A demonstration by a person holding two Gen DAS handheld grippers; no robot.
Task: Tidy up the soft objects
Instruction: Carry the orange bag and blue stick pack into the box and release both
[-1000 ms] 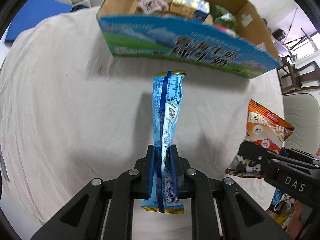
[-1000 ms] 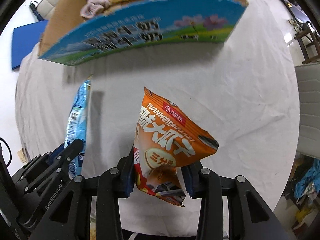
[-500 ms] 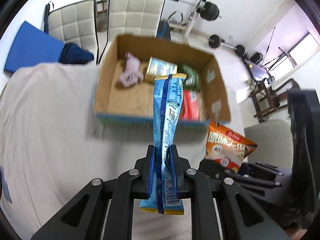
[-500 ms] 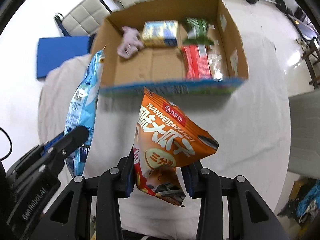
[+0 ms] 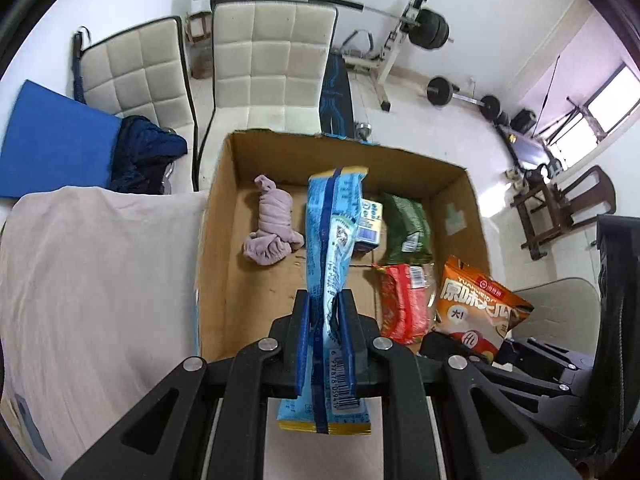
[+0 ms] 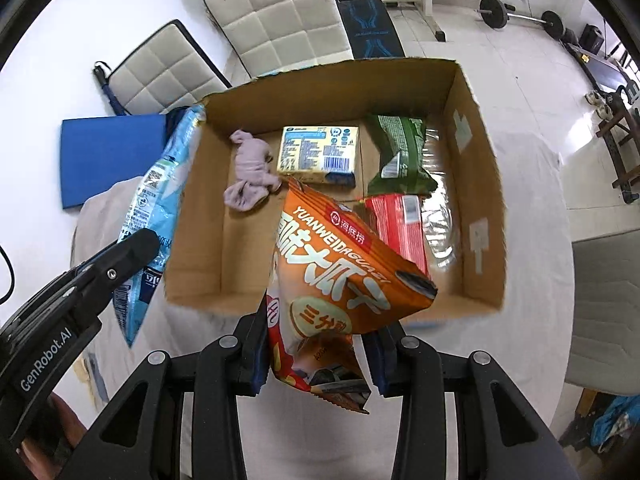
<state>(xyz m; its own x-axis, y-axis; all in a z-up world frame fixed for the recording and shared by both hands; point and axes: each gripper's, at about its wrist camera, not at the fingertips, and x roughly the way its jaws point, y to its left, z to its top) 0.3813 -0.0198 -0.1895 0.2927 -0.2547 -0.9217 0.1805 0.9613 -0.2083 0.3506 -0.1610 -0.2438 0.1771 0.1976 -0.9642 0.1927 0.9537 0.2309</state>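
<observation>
My left gripper is shut on a long light-blue snack packet and holds it upright above the near edge of an open cardboard box. My right gripper is shut on an orange snack bag, held over the box's near wall. In the box lie a lilac cloth, a yellow-blue packet, a green bag and a red packet. The blue packet also shows at the left of the right wrist view, the orange bag at the right of the left wrist view.
The box stands on a table with a pale cloth. Two white padded chairs and a blue mat lie beyond the table. Gym weights stand at the back of the room.
Both grippers have risen with their packets and now look down into the box from above; a second ago they were low, facing its printed outer side.
</observation>
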